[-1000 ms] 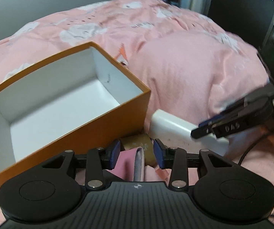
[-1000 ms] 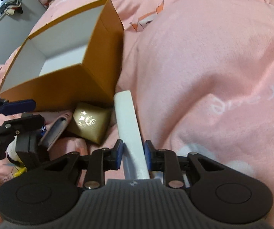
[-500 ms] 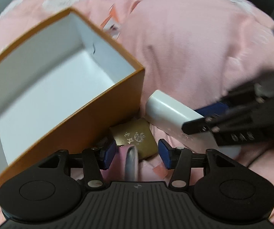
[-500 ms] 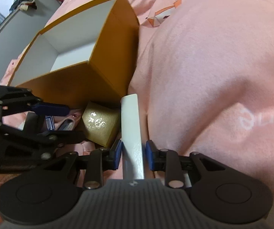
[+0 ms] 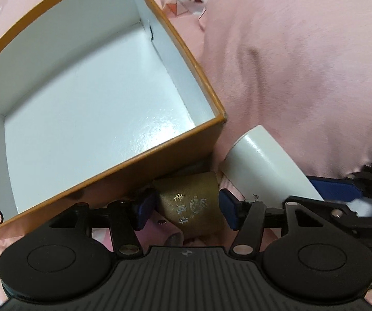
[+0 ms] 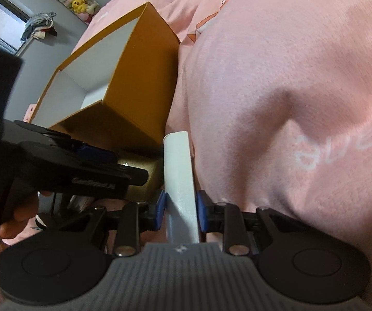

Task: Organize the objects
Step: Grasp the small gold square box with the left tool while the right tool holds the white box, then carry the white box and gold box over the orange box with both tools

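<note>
Now my left tongs (image 5: 186,211) are opening wide around the small gold printed box (image 5: 193,203) lying just below the empty orange cardboard box (image 5: 160,153), ready to grip it, while my right tongs (image 6: 180,211) pinch the flat white box (image 6: 179,171) beside it for packing.

- The left tongs (image 5: 186,208) point steeply down, jaws opening wide, their blue pads touching nothing.
- The right tongs (image 6: 180,208) slant downward, blue pads pressed on a white object between them.
- A hand (image 6: 7,204) grips the left tongs' handle.
</note>
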Demonstrator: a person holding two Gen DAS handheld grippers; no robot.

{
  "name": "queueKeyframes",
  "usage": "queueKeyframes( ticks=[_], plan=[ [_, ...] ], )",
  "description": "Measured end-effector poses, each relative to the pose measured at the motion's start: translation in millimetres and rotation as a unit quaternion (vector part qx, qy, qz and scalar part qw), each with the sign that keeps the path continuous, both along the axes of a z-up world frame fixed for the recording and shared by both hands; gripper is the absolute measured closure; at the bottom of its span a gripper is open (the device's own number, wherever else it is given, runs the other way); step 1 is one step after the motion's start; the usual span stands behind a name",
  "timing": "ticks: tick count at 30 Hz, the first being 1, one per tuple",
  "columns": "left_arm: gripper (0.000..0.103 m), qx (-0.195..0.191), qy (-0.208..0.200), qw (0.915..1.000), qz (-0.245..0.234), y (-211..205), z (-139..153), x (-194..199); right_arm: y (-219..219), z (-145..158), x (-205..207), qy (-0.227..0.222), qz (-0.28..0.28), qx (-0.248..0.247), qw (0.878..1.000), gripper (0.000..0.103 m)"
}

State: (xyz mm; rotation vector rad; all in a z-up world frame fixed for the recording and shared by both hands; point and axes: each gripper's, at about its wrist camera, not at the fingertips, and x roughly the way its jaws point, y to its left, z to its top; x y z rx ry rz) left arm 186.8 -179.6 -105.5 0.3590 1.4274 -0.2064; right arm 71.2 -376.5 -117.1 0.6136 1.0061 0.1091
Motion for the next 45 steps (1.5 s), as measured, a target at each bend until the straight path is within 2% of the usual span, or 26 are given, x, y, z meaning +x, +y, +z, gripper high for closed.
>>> queueKeyframes(
  ticks=[10, 15, 16, 18, 22, 30, 35, 40, 42, 45],
  plan=[
    [0.029, 0.052, 0.014, 0.9985, 0.001, -14.5, -25.0, 10.1, -7.1, -10.9, 4.9, -0.008, 0.002, 0.033, 0.999, 0.076],
    [0.030, 0.055, 0.013, 0.9983, 0.008, -12.0, -35.6, 16.0, 0.7, -10.5, 8.3, -0.007, 0.007, 0.033, 0.999, 0.075],
    [0.034, 0.051, 0.013, 0.9986, 0.012, -10.0, -37.6, 18.0, 2.0, -10.2, 8.9, -0.006, 0.008, 0.033, 0.999, 0.075],
    [0.034, 0.044, 0.008, 0.9989, 0.013, -7.7, -39.1, 18.8, 4.5, -9.4, 9.6, -0.006, 0.009, 0.034, 0.999, 0.075],
    [0.035, 0.027, -0.027, 0.9991, 0.019, -1.3, -37.8, 12.6, 9.3, -5.5, 11.7, -0.007, 0.011, 0.032, 0.999, 0.075],
    [0.035, -0.059, -0.099, 0.9931, 0.020, 21.5, -8.3, -9.5, 26.3, 18.6, 6.2, -0.014, -0.007, 0.009, 1.000, 0.076],
    [0.035, -0.131, -0.150, 0.9800, -0.005, 17.6, 25.3, -35.4, 31.8, 54.6, -1.5, -0.027, -0.040, -0.023, 0.999, 0.076],
    [0.035, -0.198, -0.207, 0.9579, -0.012, 35.6, 61.9, -49.4, 36.6, 94.3, -1.7, -0.042, -0.068, -0.078, 0.994, 0.076],
    [0.035, -0.225, -0.227, 0.9476, -0.005, 48.6, 94.6, -72.4, 33.9, 109.7, -5.1, -0.052, -0.072, -0.095, 0.991, 0.076],
    [0.035, -0.255, -0.258, 0.9316, 0.014, 62.0, 130.6, -79.4, 37.3, 132.9, -13.9, -0.076, -0.069, -0.124, 0.987, 0.076]
  ],
)
